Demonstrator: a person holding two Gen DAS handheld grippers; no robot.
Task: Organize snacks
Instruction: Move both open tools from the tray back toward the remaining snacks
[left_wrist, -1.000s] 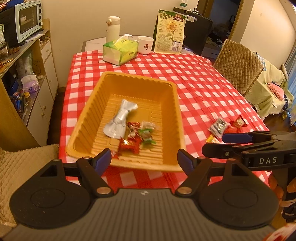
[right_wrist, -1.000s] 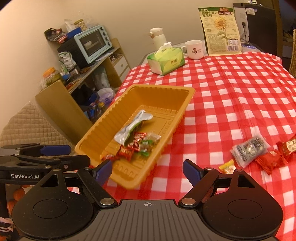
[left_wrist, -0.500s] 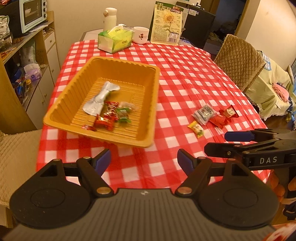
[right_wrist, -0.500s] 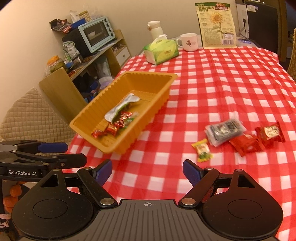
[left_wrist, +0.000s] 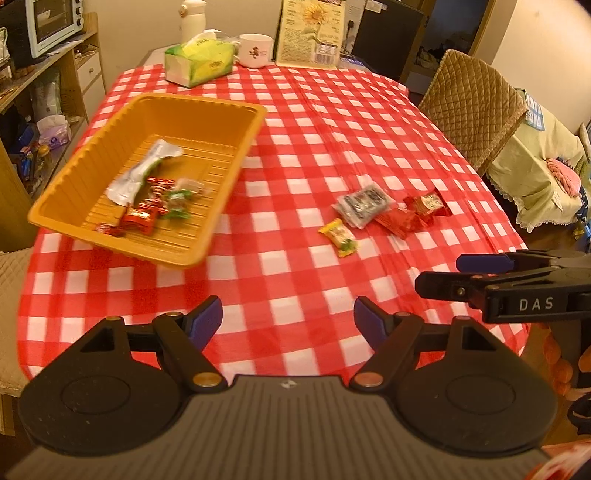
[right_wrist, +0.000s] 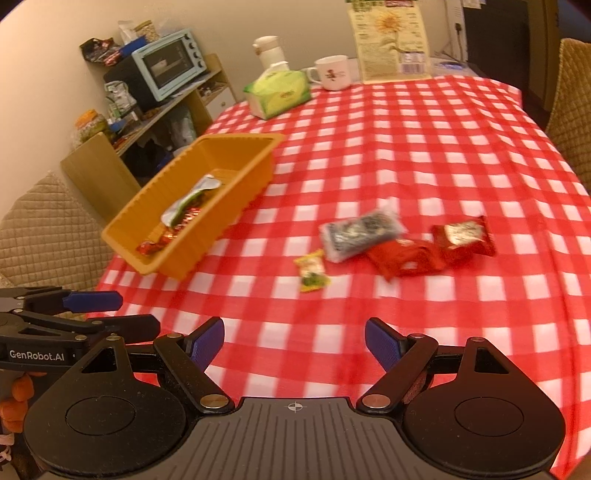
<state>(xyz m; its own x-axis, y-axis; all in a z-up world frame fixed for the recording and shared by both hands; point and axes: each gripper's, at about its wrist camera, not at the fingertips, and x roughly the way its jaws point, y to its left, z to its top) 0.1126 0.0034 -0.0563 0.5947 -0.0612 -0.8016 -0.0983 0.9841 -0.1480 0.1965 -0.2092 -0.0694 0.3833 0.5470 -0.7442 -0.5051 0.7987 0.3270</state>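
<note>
Orange tray (left_wrist: 236, 110) sits on the left part of the table (left_wrist: 332, 147), angled so its long side runs away from the cameras — open top faces up, easy drop target. Already in it: a silver wrapper (left_wrist: 142, 173), a few red candies (left_wrist: 142, 218) and a green one (left_wrist: 177, 201), bunched at the near end.

Still loose on the checked cloth, well apart from the tray on its right: a small yellow candy (right_wrist: 312, 273), a grey-black packet (right_wrist: 360, 232) and two red packets (right_wrist: 404, 258) — the last three touching or overlapping in a cluster, yellow one just beside them.

Left tongs (left_wrist: 288, 319) released, nothing between the blue pads. Right tongs (right_wrist: 295, 341) likewise spread wide and empty, aimed down at the cloth short of the loose snacks.

Judgement: partway done; the cluster sits on the right tongs' side, so that hand likely takes the next pick. Overlapping packets could drag each other.
</note>
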